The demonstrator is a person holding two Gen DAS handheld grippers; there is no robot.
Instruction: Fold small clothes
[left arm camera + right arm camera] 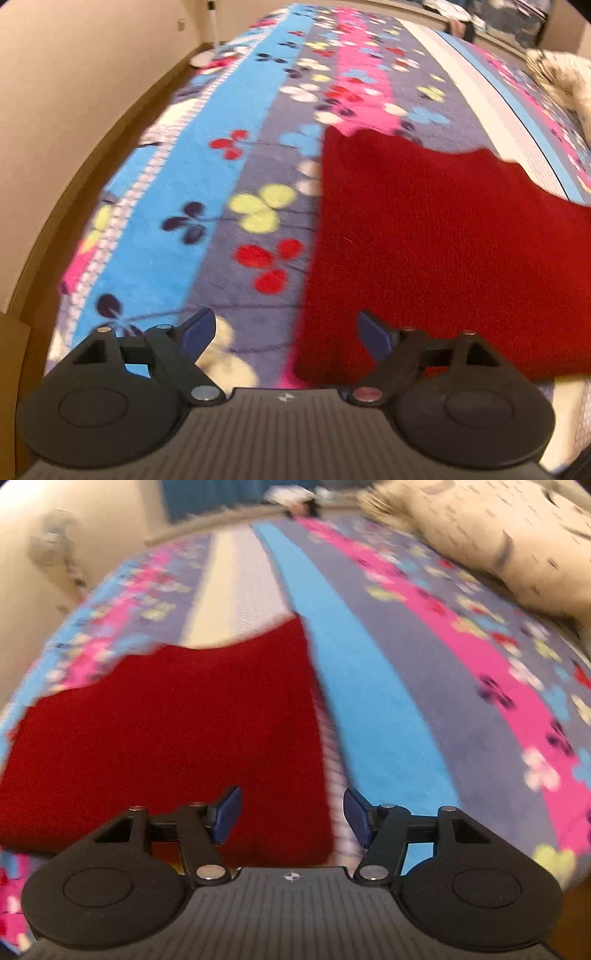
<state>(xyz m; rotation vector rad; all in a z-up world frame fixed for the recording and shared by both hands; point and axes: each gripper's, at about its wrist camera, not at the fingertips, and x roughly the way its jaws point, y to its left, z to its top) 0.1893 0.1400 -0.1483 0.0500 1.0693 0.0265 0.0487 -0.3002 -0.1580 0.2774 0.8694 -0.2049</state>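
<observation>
On the bed's flowered blanket (207,192) lies a flat red cloth (424,240). Left tongs (286,334) hang over its left edge, right tongs (291,818) over its right edge; both stand apart, holding nothing.

Both rigs look alike. The left gripper (284,334) and right gripper (291,818) have blue finger pads on black linkage arms with silver pivot screws, two round black discs, and a ribbed grey base with a small emblem at bottom centre.
</observation>
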